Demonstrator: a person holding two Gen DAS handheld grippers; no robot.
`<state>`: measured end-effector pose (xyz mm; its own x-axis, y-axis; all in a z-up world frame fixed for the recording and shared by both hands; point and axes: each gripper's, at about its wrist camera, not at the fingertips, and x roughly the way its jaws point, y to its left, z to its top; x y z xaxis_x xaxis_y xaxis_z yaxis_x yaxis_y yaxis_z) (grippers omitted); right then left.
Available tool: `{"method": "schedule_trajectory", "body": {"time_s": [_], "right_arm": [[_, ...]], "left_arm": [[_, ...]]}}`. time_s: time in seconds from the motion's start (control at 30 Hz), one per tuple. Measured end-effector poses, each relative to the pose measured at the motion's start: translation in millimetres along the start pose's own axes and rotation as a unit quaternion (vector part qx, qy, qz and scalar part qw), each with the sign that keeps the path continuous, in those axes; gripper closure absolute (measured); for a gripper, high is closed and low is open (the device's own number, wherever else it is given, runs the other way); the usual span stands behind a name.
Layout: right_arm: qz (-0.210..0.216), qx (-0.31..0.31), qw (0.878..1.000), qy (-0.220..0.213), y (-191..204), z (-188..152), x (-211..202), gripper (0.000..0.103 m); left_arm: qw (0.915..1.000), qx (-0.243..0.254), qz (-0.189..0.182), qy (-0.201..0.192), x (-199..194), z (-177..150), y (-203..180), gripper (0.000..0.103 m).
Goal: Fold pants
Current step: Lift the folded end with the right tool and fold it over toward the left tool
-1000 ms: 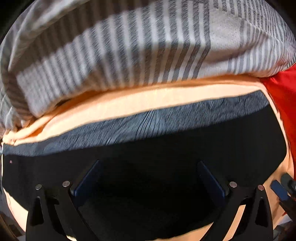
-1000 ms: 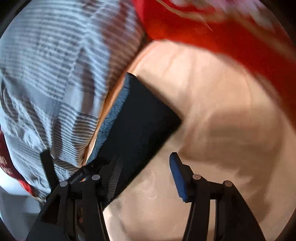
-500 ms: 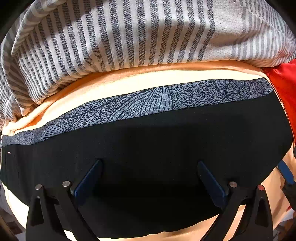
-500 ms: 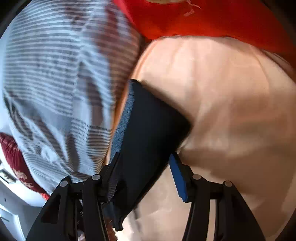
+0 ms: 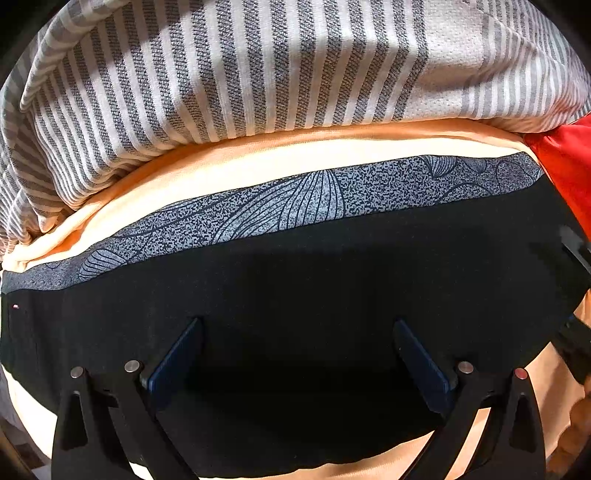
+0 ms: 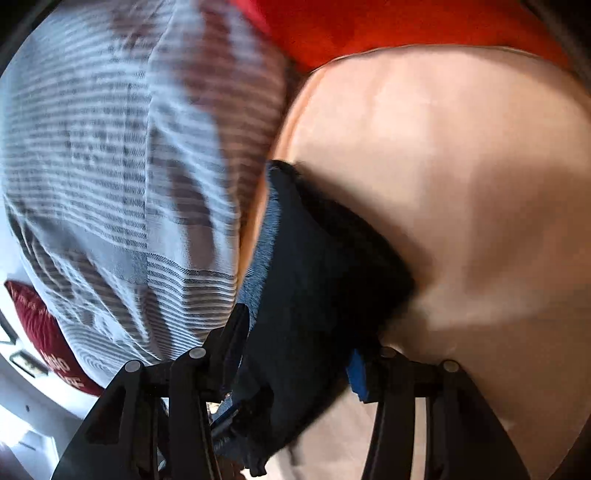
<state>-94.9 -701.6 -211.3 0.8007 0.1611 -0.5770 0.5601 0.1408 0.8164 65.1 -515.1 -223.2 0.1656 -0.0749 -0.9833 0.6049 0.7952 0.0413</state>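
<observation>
I am pressing the left gripper (image 5: 295, 350) straight down onto the black folded pants with a speckled grey leaf-print band (image 5: 295, 280); its jaws are standing wide apart and gripping nothing, the dark blue pads (image 5: 177, 354) spread at seven and five o'clock on the cloth, which I judge is pinning the stack flat while the other hand works. In the right wrist view the right gripper (image 6: 295, 354) is straddling the near end of the same pants, whose black bundle is running from six o'clock up towards eleven, and its jaws are closing around that edge; I cannot tell yet whether the pads are actually pressing the fabric. The pants are lying on a pale peach sheet (image 6: 461, 184) that is spreading out to three o'clock. Beyond them, from nine to twelve o'clock, a rumpled grey-and-white striped blanket (image 5: 258, 74) is heaped along the far side, and a bright red cloth (image 6: 388, 26) is filling one o'clock. Compared with a second ago, the right gripper has slid forward and dipped, so the pants' end that was sitting ahead of the left finger is now lying between both fingers, and the gap has narrowed. The left view has sharpened but is otherwise unchanged, the gripper having stayed put. I judge the next fold is being set up.
</observation>
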Motion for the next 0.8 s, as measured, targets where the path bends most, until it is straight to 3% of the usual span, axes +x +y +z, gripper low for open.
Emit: {"method": "schedule_trajectory", "body": {"time_s": [0.03,0.13,0.23,0.37,0.47,0.67,0.8], "right_arm": [[0.002,-0.001,1.000,0.007,2.6,2.1,6.0,0.059],[0.012,0.005,0.999,0.037,9.0,3.8,17.3,0.083],[0.008,-0.006,0.999,0.046,12.7,3.4,16.8,0.085],[0.008,-0.004,0.999,0.051,9.2,3.3,19.0,0.085],[0.000,-0.010,0.999,0.052,5.2,2.1,21.4,0.082],[-0.008,-0.001,0.998,0.065,-1.8,3.7,27.6,0.083],[-0.010,-0.004,0.997,0.070,10.3,4.5,27.0,0.088]], "left_arm": [[1.0000,-0.002,0.007,-0.001,-3.7,3.7,2.1,0.000],[0.9979,-0.030,0.021,-0.053,-26.5,19.1,14.0,0.000],[0.9968,-0.066,0.018,-0.042,-16.0,41.6,26.6,0.000],[0.9969,-0.061,0.037,-0.032,18.8,53.2,23.7,0.000],[0.9957,-0.067,0.022,-0.061,29.1,48.3,25.3,0.000],[0.9964,-0.065,0.035,-0.041,8.3,43.2,32.2,0.000],[0.9962,-0.075,0.028,-0.034,-14.4,4.1,35.7,0.000]]}}
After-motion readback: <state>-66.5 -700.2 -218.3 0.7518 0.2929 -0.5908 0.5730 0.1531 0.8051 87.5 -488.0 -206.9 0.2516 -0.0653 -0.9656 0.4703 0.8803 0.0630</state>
